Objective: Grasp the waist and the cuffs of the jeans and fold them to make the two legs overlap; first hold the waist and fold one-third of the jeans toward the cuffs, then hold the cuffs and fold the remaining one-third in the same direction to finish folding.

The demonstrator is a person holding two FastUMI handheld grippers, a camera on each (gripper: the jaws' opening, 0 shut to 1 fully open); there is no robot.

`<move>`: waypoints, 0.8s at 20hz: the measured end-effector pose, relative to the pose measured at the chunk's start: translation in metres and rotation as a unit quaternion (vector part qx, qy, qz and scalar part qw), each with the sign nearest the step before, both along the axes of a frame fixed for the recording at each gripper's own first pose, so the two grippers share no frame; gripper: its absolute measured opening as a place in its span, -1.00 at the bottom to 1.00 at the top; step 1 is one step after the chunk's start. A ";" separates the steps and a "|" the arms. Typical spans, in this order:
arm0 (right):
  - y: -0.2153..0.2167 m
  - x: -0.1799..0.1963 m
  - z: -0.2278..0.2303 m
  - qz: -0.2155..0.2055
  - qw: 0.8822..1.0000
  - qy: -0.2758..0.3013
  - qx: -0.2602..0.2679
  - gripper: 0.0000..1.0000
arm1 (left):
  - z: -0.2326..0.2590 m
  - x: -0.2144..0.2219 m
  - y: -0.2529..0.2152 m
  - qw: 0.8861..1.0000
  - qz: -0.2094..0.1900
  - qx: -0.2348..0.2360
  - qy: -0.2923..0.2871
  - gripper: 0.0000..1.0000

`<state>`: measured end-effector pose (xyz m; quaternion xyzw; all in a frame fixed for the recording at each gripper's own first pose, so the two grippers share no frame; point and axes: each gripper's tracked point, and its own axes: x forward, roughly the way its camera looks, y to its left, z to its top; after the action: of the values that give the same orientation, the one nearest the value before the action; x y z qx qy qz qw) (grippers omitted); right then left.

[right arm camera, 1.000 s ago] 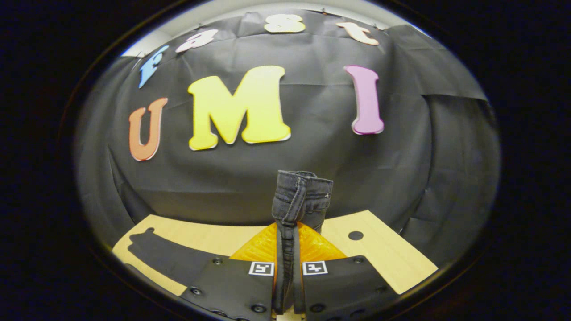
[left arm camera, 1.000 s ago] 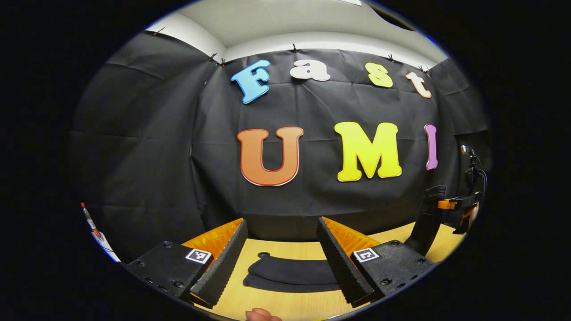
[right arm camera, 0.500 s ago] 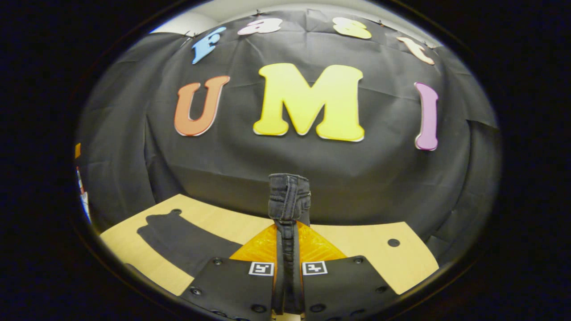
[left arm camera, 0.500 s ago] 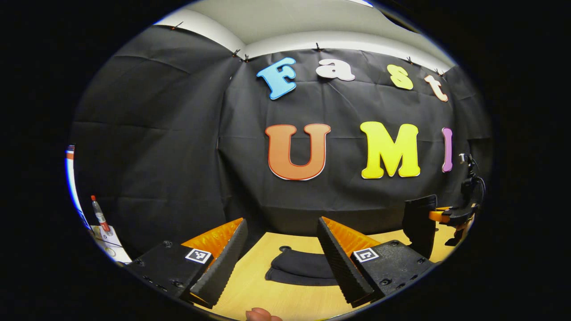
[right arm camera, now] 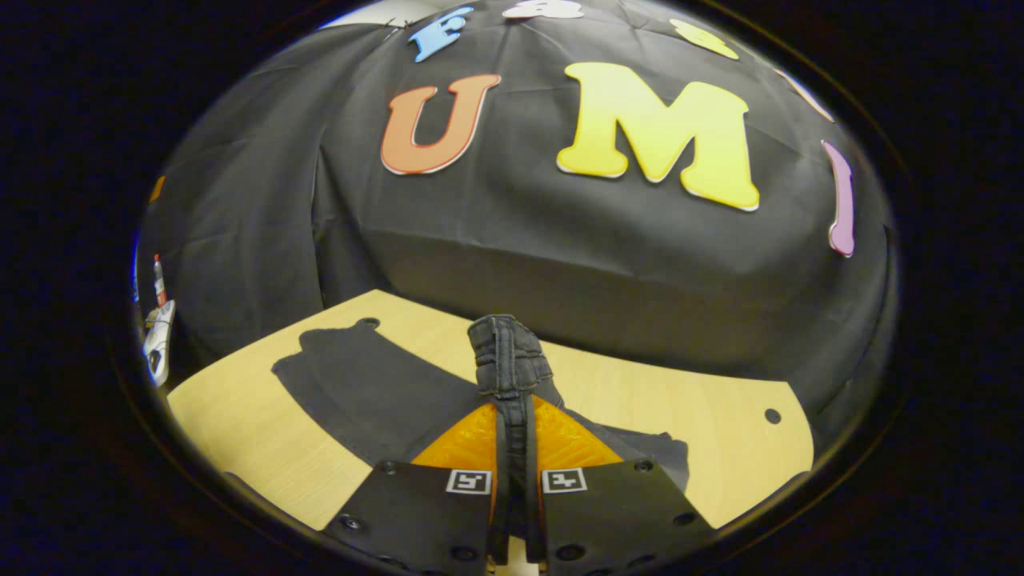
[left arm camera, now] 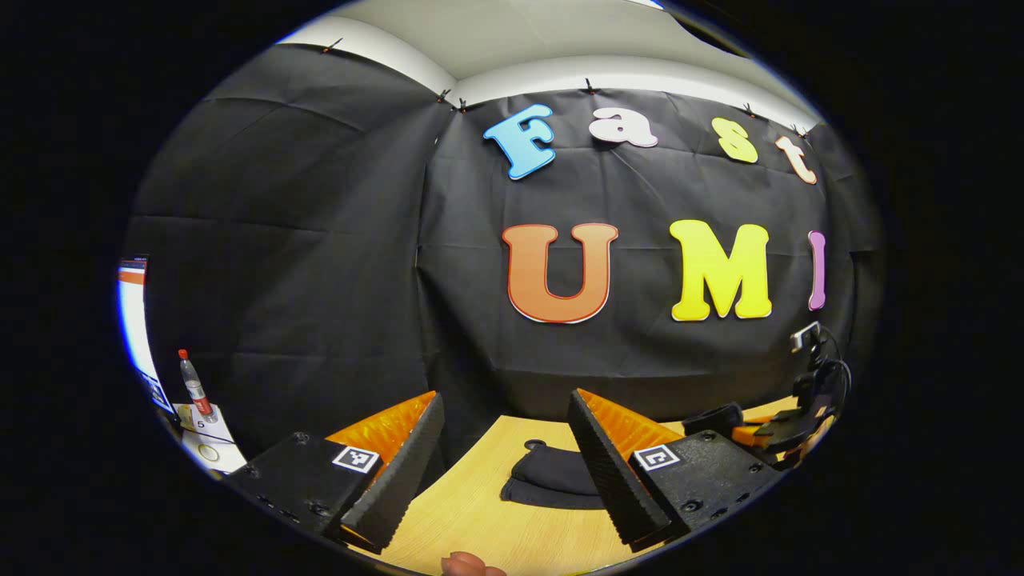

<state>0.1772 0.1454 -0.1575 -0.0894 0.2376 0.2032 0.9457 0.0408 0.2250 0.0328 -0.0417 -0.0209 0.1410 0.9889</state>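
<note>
Dark jeans (right arm camera: 376,392) lie flat on the wooden table (right arm camera: 240,424). My right gripper (right arm camera: 513,416) is shut on a thick stitched end of the jeans (right arm camera: 508,356), which stands up between its fingers just above the tabletop. In the left gripper view, my left gripper (left arm camera: 506,398) is open with nothing between its fingers, and hangs above the near part of the table (left arm camera: 472,512). Beyond it lies a folded end of the jeans (left arm camera: 552,478). The right gripper (left arm camera: 768,428) shows low at the far right of that view.
The black cloth wall stands close behind the table. A small bottle (left arm camera: 192,386) sits on a white surface at the far left. The tabletop has small round holes (right arm camera: 772,416) near its edges. A fingertip (left arm camera: 468,565) shows at the bottom of the left gripper view.
My right gripper has come down toward the table and swung left with the jeans end still in it. The left gripper view has turned left; its gripper stays open.
</note>
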 end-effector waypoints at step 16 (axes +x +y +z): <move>0.026 -0.025 -0.065 0.035 0.993 0.107 0.039 0.62 | -0.018 0.028 -0.013 0.998 -0.025 -0.050 0.009 0.99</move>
<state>0.1520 0.1719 -0.2221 -0.0382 0.3258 0.2542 0.9098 0.0692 0.2120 0.0148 -0.0900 -0.0040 0.1175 0.9890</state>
